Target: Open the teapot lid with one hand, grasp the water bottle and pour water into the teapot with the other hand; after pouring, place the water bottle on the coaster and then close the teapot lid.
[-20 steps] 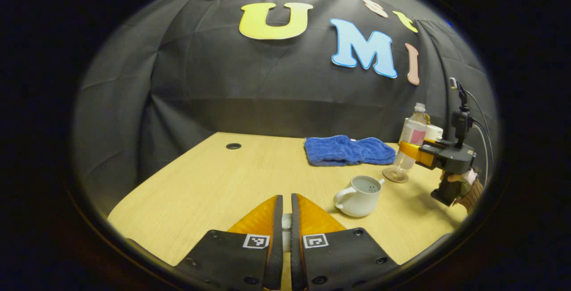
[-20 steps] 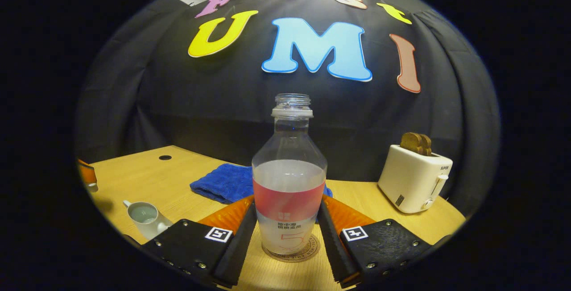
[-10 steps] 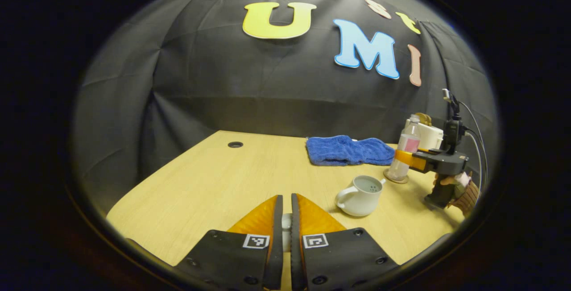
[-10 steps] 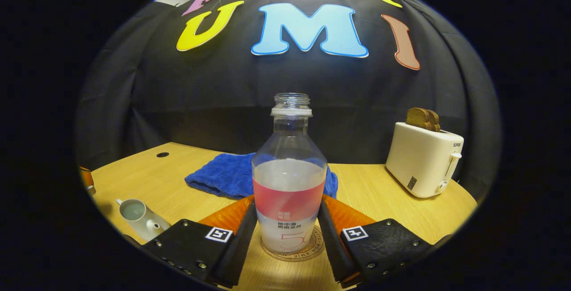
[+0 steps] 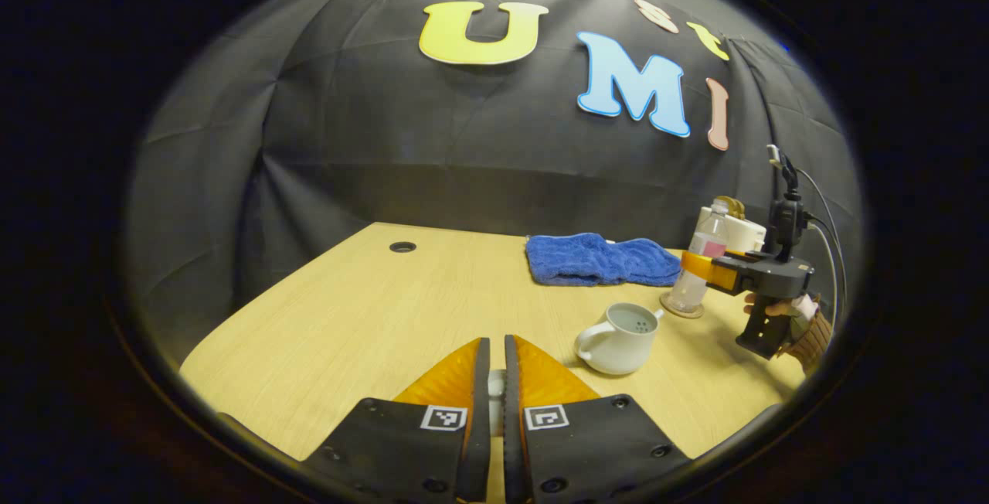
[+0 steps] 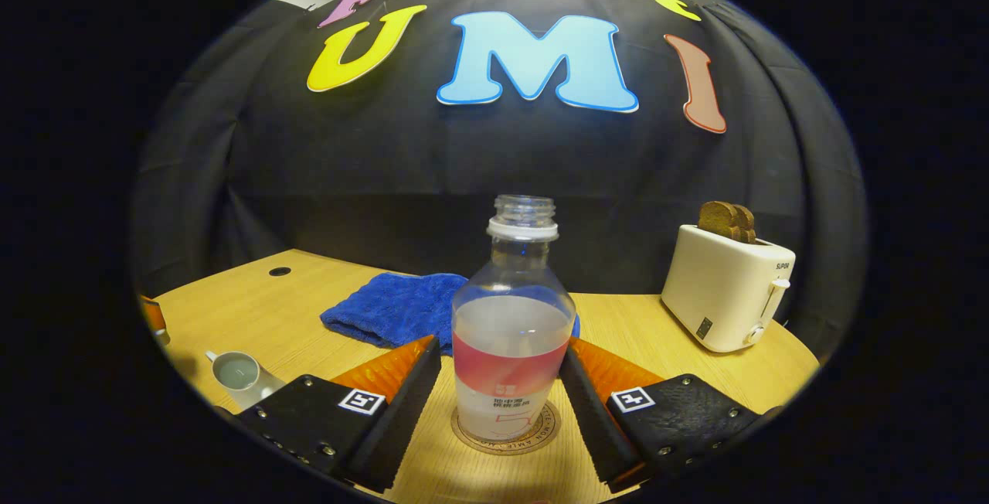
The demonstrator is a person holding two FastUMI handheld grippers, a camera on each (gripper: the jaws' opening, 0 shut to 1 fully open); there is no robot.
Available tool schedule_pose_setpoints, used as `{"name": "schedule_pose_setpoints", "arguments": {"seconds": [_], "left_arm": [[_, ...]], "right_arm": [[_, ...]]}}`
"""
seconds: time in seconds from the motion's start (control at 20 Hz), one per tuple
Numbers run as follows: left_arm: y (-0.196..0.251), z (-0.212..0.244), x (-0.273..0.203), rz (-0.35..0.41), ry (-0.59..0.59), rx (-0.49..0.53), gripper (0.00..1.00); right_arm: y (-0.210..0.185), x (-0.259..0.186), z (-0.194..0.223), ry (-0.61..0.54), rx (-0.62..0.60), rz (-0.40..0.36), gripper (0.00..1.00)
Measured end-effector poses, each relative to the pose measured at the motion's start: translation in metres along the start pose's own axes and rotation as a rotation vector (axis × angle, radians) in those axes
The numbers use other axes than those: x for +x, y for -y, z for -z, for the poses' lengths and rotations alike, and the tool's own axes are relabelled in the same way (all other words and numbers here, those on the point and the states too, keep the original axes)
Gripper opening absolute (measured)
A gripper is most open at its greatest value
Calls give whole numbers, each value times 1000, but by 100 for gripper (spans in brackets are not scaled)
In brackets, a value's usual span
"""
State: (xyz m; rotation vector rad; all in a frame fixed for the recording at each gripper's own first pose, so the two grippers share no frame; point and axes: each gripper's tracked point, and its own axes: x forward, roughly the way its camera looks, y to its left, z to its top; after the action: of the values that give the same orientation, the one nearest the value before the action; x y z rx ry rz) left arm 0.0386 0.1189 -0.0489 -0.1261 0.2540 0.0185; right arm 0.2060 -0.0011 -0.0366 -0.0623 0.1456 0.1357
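Bench (image 6: 633,334) first: toaster (image 6: 726,287) sits at about 2 o'clock in the right gripper view, blue towel (image 6: 386,307) at 10. Water bottle (image 6: 512,334) stands upright on the coaster (image 6: 506,436), right tongs (image 6: 501,369) spread apart either side of it, not touching. Teapot (image 5: 618,328) is open-topped at 4 o'clock in the left gripper view. Left tongs (image 5: 494,369) are clamped on a small white thing, probably the lid (image 5: 495,385)

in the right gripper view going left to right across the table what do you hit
teapot → blue towel → water bottle on its coaster → toaster
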Motion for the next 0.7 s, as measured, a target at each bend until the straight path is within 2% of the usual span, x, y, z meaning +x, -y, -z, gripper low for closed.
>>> {"name": "schedule_pose_setpoints", "arguments": {"seconds": [0.2,0.4,0.7], "left_arm": [[1,-1,-1,7,1,5,13],[1,-4,-2,12,9,13,14],[4,-9,-4,41,17,9,13]], "right_arm": [[11,-10,-5,9,45,21,91],[29,-32,-19,31,27,40,91],[13,-34,-23,14,33,-32,91]]}}
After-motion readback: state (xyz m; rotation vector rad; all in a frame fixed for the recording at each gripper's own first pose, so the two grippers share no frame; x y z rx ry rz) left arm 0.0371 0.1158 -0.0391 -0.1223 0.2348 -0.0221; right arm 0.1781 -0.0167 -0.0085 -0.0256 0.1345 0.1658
